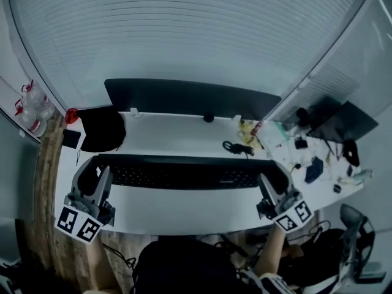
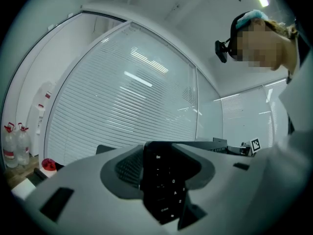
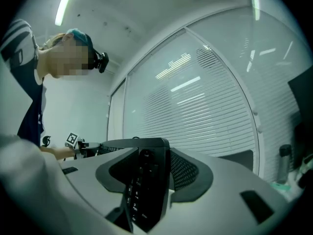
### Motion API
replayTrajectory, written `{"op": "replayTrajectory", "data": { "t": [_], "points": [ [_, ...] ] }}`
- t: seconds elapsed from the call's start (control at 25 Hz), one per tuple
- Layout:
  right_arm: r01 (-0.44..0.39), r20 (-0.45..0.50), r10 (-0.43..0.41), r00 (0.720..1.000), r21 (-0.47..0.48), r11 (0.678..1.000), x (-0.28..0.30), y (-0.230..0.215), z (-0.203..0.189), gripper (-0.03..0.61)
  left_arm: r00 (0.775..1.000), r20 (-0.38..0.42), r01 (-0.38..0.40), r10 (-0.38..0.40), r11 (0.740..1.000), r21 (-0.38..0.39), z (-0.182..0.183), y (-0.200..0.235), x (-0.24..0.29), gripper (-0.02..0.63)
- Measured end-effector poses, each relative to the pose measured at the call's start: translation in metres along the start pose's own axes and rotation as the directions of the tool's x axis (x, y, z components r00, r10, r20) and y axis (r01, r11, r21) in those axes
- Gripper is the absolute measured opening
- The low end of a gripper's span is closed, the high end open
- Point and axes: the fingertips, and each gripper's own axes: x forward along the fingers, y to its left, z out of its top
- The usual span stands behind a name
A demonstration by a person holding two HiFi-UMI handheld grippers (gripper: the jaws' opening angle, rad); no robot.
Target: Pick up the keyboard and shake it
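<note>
A long black keyboard (image 1: pixel 184 175) hangs level over the white desk (image 1: pixel 184 212), held at both ends. My left gripper (image 1: pixel 98 171) is shut on its left end and my right gripper (image 1: pixel 270 180) on its right end. In the left gripper view the keyboard's end (image 2: pixel 164 185) with the Esc key stands edge-on between the grey jaws of that gripper (image 2: pixel 161 180). In the right gripper view the other end (image 3: pixel 146 190) is clamped the same way by the gripper (image 3: pixel 149 187). Both gripper views look upward at blinds, ceiling and the person's head.
A dark monitor (image 1: pixel 190 97) stands at the desk's back edge, a black bag (image 1: pixel 101 128) at back left. A black cable (image 1: pixel 237 147) and small clutter (image 1: pixel 315 161) lie to the right. Water bottles (image 1: pixel 30 112) stand on the floor at left, a chair (image 1: pixel 355 237) at lower right.
</note>
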Motion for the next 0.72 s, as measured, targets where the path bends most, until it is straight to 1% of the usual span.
{"op": "replayTrajectory", "data": {
  "t": [0.08, 0.2, 0.4, 0.48, 0.56, 0.72],
  "points": [
    [0.007, 0.001, -0.007, 1.000, 0.023, 1.000, -0.001, -0.003, -0.005, 0.189, 1.000, -0.021, -0.003, 0.003, 1.000, 0.000, -0.006, 0.004, 0.003, 0.172],
    [0.038, -0.030, -0.038, 0.999, -0.002, 0.999, 0.002, -0.003, -0.009, 0.189, 0.999, -0.033, -0.002, 0.002, 1.000, 0.000, -0.011, 0.005, 0.005, 0.173],
    [0.020, -0.048, -0.019, 0.999, 0.033, 0.999, 0.002, -0.001, -0.024, 0.189, 0.998, -0.063, -0.014, 0.012, 0.999, -0.029, -0.028, 0.010, 0.004, 0.173],
    [0.013, -0.040, -0.012, 0.999, 0.027, 1.000, 0.006, -0.001, -0.020, 0.189, 0.998, -0.061, -0.013, 0.011, 0.999, -0.038, -0.028, 0.011, 0.005, 0.173],
    [0.014, -0.012, -0.014, 1.000, 0.033, 0.999, 0.006, 0.000, -0.013, 0.189, 0.998, -0.059, -0.018, 0.015, 0.999, -0.043, -0.026, 0.012, 0.004, 0.173],
    [0.028, -0.012, -0.028, 1.000, 0.044, 0.999, 0.002, 0.001, -0.018, 0.189, 0.998, -0.066, -0.018, 0.016, 0.999, -0.034, -0.028, 0.010, 0.003, 0.173]
  ]
}}
